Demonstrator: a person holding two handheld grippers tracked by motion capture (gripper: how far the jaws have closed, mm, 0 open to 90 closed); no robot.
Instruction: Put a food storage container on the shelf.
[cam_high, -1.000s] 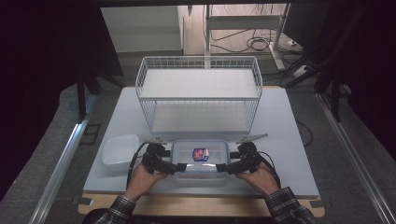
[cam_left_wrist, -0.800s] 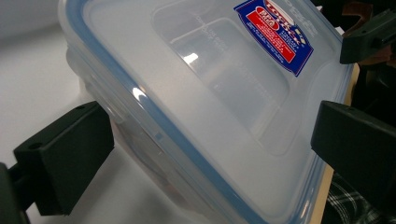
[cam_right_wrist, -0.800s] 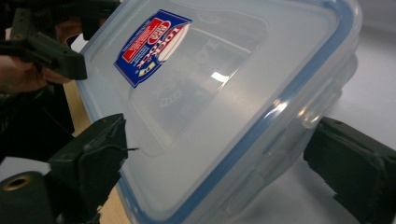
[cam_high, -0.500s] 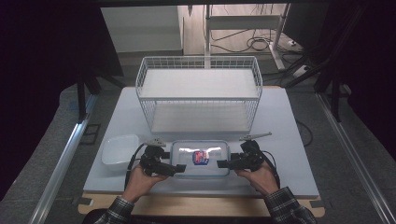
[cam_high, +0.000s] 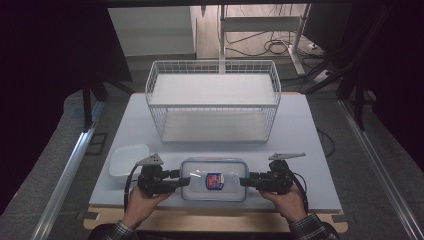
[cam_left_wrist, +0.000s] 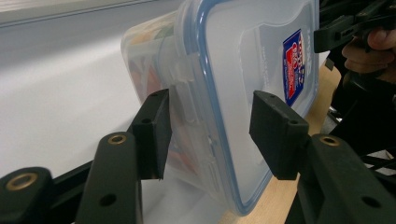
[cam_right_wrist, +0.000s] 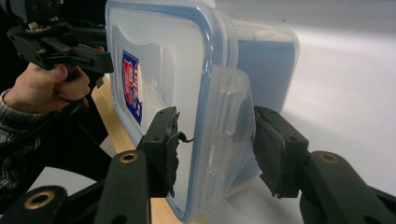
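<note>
The table (cam_high: 300, 150) presents a flat, matte, pale surface over a wooden base board; the wire basket (cam_high: 212, 102), a white rectangular grid frame with 2 solid shelves, stands at the far centre, well apart from the grippers. The lidded container (cam_high: 214, 179) is a rounded rectangle of clear plastic with a blue-rimmed translucent lid, a red-and-blue label and 1 hinged latch at each short end; it lies at the near centre of the table, between the 2 grippers. A smaller white tray (cam_high: 127, 160), shallow with rounded corners, sits just left of the container, beside the left gripper (cam_high: 185, 181). The left gripper's jaws have just been closing and straddle the left latch; 1 pad lies against the container wall, the other stands short of the lid. The right gripper (cam_high: 245, 181) has likewise been closing; its jaws bracket the right latch, and whether the pads press on it cannot be told.
</note>
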